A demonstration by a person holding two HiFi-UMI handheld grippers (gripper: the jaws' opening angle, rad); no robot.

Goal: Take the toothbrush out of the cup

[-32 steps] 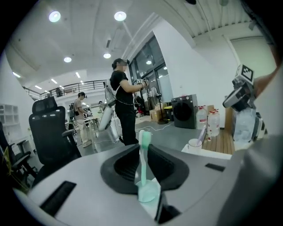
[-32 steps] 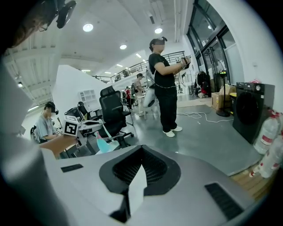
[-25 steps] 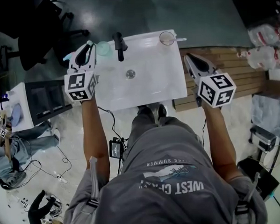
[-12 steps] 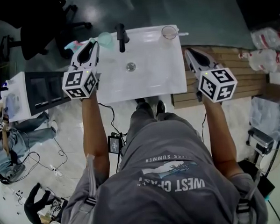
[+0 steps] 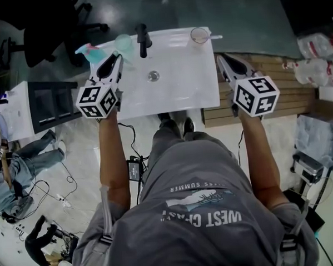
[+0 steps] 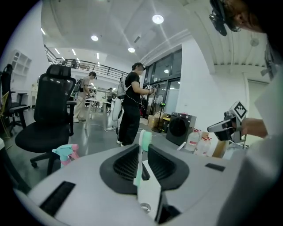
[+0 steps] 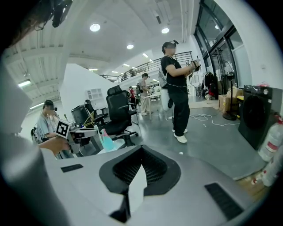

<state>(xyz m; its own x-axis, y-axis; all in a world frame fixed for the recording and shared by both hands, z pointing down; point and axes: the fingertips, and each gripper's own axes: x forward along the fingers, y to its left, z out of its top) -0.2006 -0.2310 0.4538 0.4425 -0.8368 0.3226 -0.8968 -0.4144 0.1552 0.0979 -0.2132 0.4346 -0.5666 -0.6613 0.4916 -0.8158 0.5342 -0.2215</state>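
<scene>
My left claw (image 5: pixel 116 59), upper left of the head view, gripped the toothbrush (image 6: pixel 141 152); my right claw (image 5: pixel 225 60), upper right, was closed and empty.

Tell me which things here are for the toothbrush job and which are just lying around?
For the job:
toothbrush, pinched in the left hand-held gripper
teal cup

Just lying about:
spray bottle
clear cup
tap
right hand-held gripper, shut and empty
</scene>
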